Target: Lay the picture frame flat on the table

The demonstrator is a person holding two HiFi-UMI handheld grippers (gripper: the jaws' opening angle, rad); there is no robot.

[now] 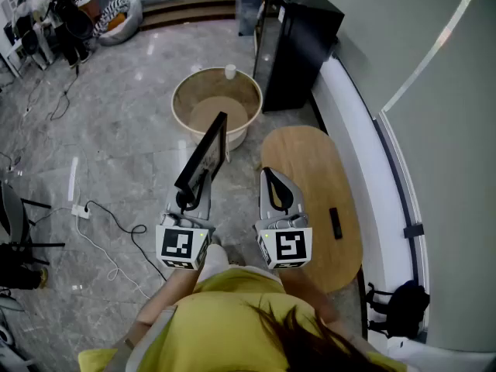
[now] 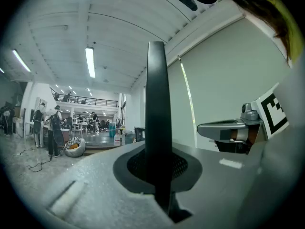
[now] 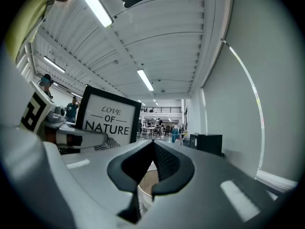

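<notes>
- The person's yellow top (image 1: 225, 316) fills the bottom edge of the head view, with both grippers level just ahead of it.
- The left gripper (image 1: 188, 198) (image 2: 157, 175) has its jaws clamped on the lower edge of the picture frame (image 1: 203, 157) (image 2: 157, 104).
- The frame is held in the air over the floor, left of the table's left edge. It stands upright with its long side rising from the jaws, and its printed face (image 3: 108, 120) is turned toward the right gripper.
- The right gripper (image 1: 268, 175) (image 3: 145, 173) has its jaws closed on nothing, at the left edge of the oval wooden table (image 1: 310, 169).
- A small black object (image 1: 335, 223) lies near the table's right edge.
- A round basket (image 1: 217, 103) stands on the floor ahead of the frame, and a black cabinet (image 1: 294, 45) stands past the table's far end.
</notes>
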